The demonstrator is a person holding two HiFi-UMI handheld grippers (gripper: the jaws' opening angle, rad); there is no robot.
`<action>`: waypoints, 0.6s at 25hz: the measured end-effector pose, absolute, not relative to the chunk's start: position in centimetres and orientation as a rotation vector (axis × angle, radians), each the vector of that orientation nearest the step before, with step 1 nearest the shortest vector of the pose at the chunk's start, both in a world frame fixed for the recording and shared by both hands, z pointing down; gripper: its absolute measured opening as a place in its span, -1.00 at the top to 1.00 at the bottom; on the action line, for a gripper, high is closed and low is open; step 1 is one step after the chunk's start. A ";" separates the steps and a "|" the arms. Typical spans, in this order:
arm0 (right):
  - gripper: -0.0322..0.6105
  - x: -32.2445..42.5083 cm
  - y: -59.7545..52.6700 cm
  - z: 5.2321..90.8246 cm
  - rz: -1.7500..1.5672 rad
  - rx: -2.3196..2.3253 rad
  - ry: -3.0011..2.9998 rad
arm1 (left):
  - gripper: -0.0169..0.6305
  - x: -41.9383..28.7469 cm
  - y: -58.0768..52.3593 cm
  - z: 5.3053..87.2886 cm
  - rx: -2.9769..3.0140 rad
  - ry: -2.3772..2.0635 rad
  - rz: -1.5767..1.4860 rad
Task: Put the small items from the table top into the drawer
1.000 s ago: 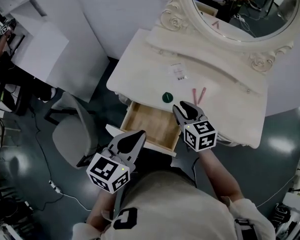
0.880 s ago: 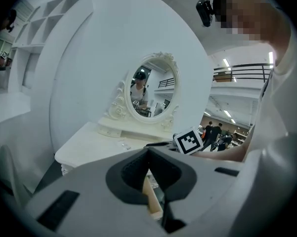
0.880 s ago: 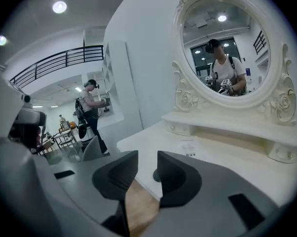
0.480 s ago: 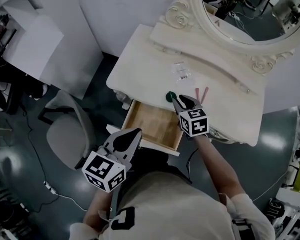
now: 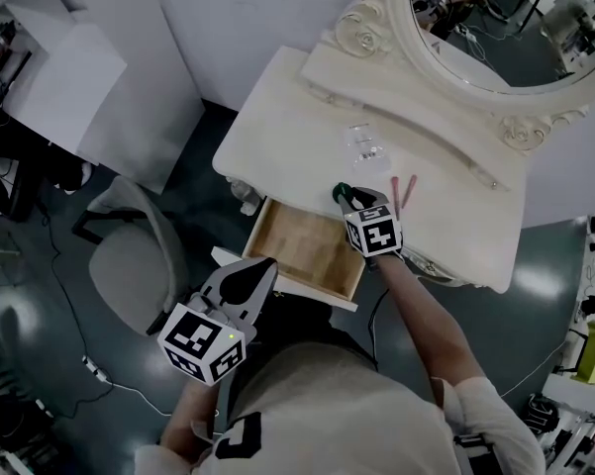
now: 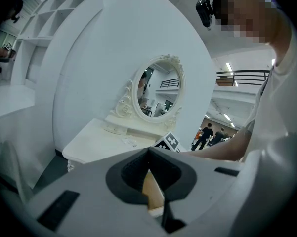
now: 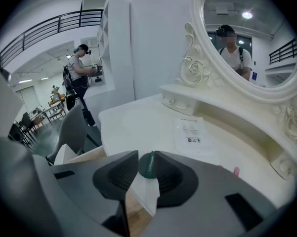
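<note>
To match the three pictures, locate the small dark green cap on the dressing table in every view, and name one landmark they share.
Head view: the green cap lies at the table's front edge, beyond the open drawer, at the right gripper's tips.
Left gripper view: not in it.
Right gripper view: low centre, between the jaw tips.
Shared landmark: the oval mirror.

Small dark-green round cap (image 5: 342,192) edge-up at the tabletop's (image 5: 287,117) front edge, just behind the open wooden drawer (image 5: 297,247).
</note>
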State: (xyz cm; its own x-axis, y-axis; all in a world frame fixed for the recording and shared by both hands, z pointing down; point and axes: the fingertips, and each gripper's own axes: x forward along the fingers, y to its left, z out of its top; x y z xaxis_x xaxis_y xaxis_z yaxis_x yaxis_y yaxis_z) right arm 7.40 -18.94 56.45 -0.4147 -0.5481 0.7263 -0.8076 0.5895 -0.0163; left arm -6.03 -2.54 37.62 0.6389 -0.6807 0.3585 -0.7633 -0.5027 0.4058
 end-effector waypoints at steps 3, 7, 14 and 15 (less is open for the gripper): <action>0.56 7.5 -19.3 57.6 0.505 1.066 -2.095 | 0.78 -6.5 -2.7 37.6 2.319 -1.132 0.203; 0.56 7.6 -19.7 59.1 0.556 1.062 -2.064 | 0.78 -7.0 -2.7 37.9 2.307 -1.140 0.202; 0.57 7.9 -20.0 60.4 0.582 1.052 -2.017 | 0.78 -7.7 -2.9 38.1 2.291 -1.156 0.195; 0.57 8.0 -20.0 60.5 0.585 1.053 -2.007 | 0.78 -7.8 -2.9 38.0 2.291 -1.157 0.194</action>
State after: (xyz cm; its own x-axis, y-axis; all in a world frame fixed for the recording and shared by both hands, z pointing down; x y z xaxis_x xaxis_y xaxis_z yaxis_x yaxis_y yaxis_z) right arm 7.96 -19.96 60.55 -0.3529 -0.4747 0.8063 -0.8336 0.5509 -0.0405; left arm -7.77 -2.89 38.02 0.6170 -0.6969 0.3656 -0.7781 -0.4706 0.4161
